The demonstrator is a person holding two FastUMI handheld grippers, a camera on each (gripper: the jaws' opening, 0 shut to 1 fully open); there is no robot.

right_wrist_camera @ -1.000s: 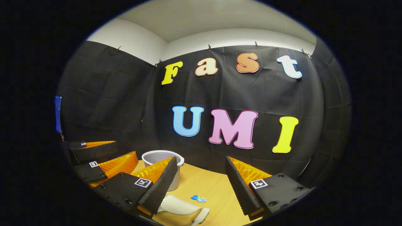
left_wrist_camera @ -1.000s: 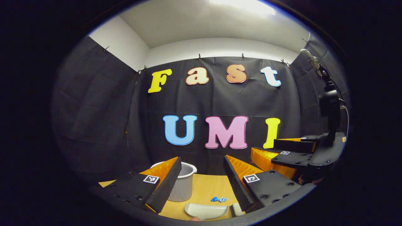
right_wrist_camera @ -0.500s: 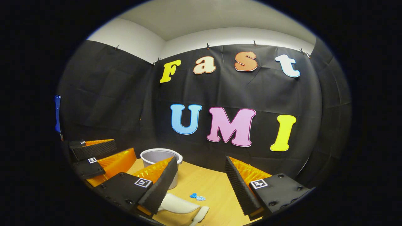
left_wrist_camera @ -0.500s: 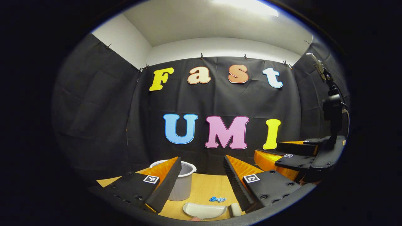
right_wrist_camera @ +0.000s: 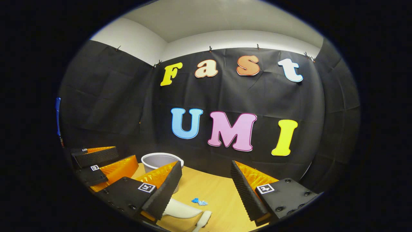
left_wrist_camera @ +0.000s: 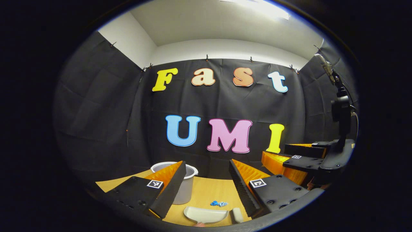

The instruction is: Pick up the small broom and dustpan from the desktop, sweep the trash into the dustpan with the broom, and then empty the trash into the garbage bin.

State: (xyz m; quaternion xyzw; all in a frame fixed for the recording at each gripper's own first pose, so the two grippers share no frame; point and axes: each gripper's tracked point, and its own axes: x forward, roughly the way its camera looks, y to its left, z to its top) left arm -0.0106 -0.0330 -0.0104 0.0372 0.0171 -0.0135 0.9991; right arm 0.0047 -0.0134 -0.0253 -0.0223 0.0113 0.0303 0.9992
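Here, the wooden desk [left_wrist_camera: 209, 193] bore a grey bin [left_wrist_camera: 186, 188] at its far left; nearer lay the white dustpan [left_wrist_camera: 206, 215], the broom [right_wrist_camera: 202, 219] just beside it; small blue trash [left_wrist_camera: 218, 203] lay between; left gripper [left_wrist_camera: 206, 180] and right gripper [right_wrist_camera: 206, 182] hovered above, jaws spread, empty.

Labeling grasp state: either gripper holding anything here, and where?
Nothing held. Left gripper and right gripper are open above the desk; dustpan lies untouched.
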